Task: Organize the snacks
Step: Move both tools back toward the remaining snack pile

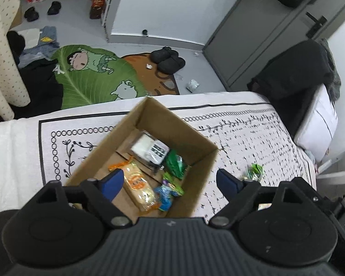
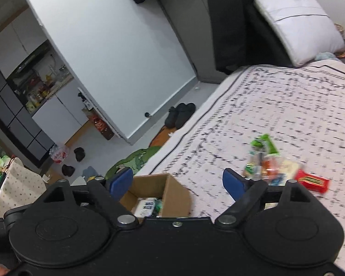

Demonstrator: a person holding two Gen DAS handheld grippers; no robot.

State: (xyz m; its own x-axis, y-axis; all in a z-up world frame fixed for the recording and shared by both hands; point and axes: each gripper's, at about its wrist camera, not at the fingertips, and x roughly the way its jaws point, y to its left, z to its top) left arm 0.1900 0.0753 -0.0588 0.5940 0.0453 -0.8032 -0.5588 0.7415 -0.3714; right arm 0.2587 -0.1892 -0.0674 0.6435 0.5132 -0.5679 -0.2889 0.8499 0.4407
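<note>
A brown cardboard box [image 1: 149, 117] sits on the patterned white bedspread [image 1: 253, 133]. Inside lie an orange-wrapped cake [image 1: 138, 184], a white-and-black packet [image 1: 149, 148], a green packet [image 1: 176, 163] and a blue packet [image 1: 168, 192]. My left gripper [image 1: 170, 181] is open and empty, held above the box. One green snack [image 1: 254, 171] lies on the bedspread right of the box. In the right wrist view the box [image 2: 172, 188] is low at centre. My right gripper [image 2: 178, 181] is open and empty. A blurred pile of snacks [image 2: 266, 163] with a red packet [image 2: 312, 181] lies to its right.
A cartoon rug [image 1: 92, 73] and black slippers [image 1: 168, 58] lie on the floor beyond the bed. A black chair with a white cushion [image 2: 296, 25] stands at the bed's far end. A grey door [image 1: 264, 30] is behind it.
</note>
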